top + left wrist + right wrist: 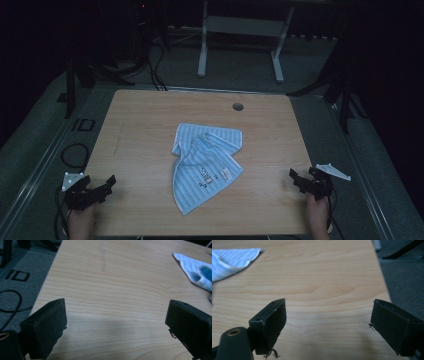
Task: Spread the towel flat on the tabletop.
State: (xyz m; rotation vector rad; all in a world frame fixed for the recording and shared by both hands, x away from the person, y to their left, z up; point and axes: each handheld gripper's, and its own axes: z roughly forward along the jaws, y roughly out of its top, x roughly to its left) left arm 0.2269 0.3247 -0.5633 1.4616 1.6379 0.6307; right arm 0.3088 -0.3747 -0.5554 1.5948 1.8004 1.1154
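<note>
From above, the blue striped cloth [205, 162] lies crumpled mid-table, between the left gripper [111, 181] and right gripper [294, 176], well apart from both. The left gripper's own view shows jaws spread wide, holding nothing, cloth ahead. Right gripper's view: the same. A grab at one bunched layer could drag the cloth crooked.

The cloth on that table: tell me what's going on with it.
A person sits at the table with a gripper in each hand. The blue striped cloth lies crumpled and partly folded over itself near the middle, untouched. The left gripper waits at the near left corner and the right gripper at the near right edge, both pointing inward toward the cloth. Both have their jaws open with nothing between them. No handling of the cloth has begun yet.
</note>
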